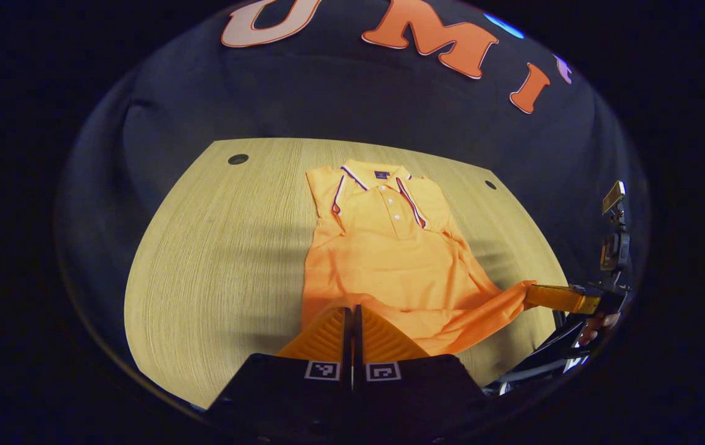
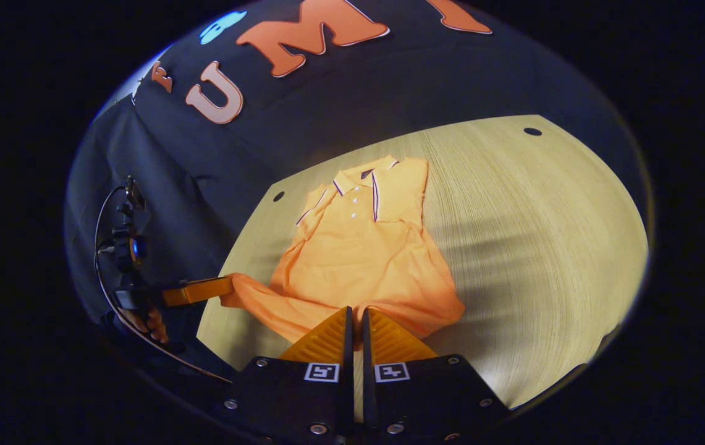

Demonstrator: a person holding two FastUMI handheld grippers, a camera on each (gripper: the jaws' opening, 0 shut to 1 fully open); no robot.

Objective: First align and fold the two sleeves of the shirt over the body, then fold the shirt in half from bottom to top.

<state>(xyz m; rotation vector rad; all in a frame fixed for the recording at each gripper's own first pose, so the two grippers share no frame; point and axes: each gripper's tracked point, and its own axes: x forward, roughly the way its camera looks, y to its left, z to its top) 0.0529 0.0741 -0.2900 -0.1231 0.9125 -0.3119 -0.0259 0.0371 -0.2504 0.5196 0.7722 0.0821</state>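
A: Left gripper view first: we see the orange polo shirt (image 1: 389, 259) lying flat on the pale wooden table (image 1: 216, 259), collar toward twelve o'clock, hem toward six. Both sleeves look folded in over the body.

B: And our left gripper (image 1: 353, 321) at six o'clock: its jaws stand nearly together, only a thin slit between them, right at the hem's near corner. We think cloth is pinched there, but we cannot tell for sure.

A: At about four o'clock we see the right gripper (image 1: 534, 293), held by a hand (image 1: 599, 324), with the other hem corner drawn out to its tips and lifted off the table a little. Its jaws look closed on that corner.

B: Right gripper view now. The shirt (image 2: 358, 259) lies across the table (image 2: 544, 247) with the collar toward twelve o'clock and the hem spreading toward us.

A: The right gripper (image 2: 356, 327) sits at six o'clock, jaws all but closed, their tips at the hem edge. Whether fabric lies between them we cannot tell from here.

B: At nine o'clock we see the left gripper (image 2: 228, 287), a hand (image 2: 145, 324) behind it, and the hem corner stretched to its tips, which look clamped on the cloth.
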